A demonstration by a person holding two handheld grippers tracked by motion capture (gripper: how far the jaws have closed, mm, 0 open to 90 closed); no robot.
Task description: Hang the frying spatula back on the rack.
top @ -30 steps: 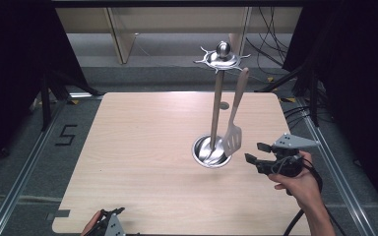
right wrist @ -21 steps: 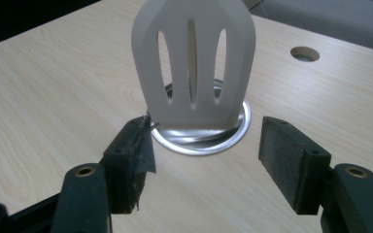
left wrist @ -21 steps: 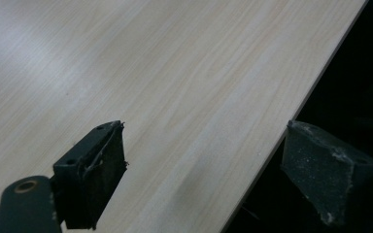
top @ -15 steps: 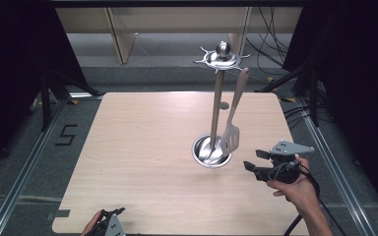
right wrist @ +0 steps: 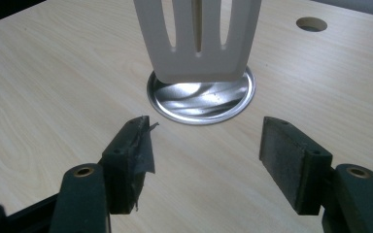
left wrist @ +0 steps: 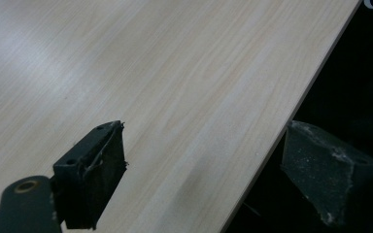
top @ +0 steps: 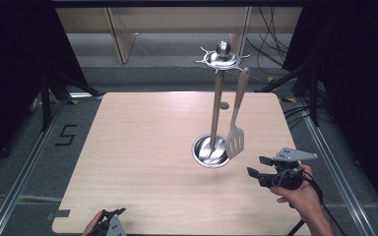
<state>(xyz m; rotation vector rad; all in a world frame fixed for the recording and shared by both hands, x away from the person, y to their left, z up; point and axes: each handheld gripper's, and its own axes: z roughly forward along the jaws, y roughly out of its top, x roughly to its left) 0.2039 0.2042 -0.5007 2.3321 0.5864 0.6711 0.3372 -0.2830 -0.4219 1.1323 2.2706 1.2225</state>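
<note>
The tabletop (top: pixel 142 162) carries one thing that matters: the utensil stand (top: pixel 217 105), whose steel post rises from a round dished base (right wrist: pixel 201 99) to a crown of hooks. It sits right of centre, within your right hand's reach. From one hook hangs the slotted spatula (top: pixel 235 135), handle up and blade down, so the blade ends just above the base rim on the side facing you; I judge that leaves it free to swing and easy to take from the front.

Your right hand (top: pixel 300 194) holds the right tongs (top: pixel 256 167) low over the tabletop near its right edge, pointing level toward the stand. In the right gripper view the blade hangs straight ahead, beyond the tips and apart from them. These tongs are spread wide with nothing between the pads (right wrist: pixel 131 155); the jaws have just been opening.

Your left tongs (top: pixel 109 216) sit at the near edge, well apart from the stand, also released and empty, one pad (left wrist: pixel 97 170) over wood, the other past the edge.
</note>
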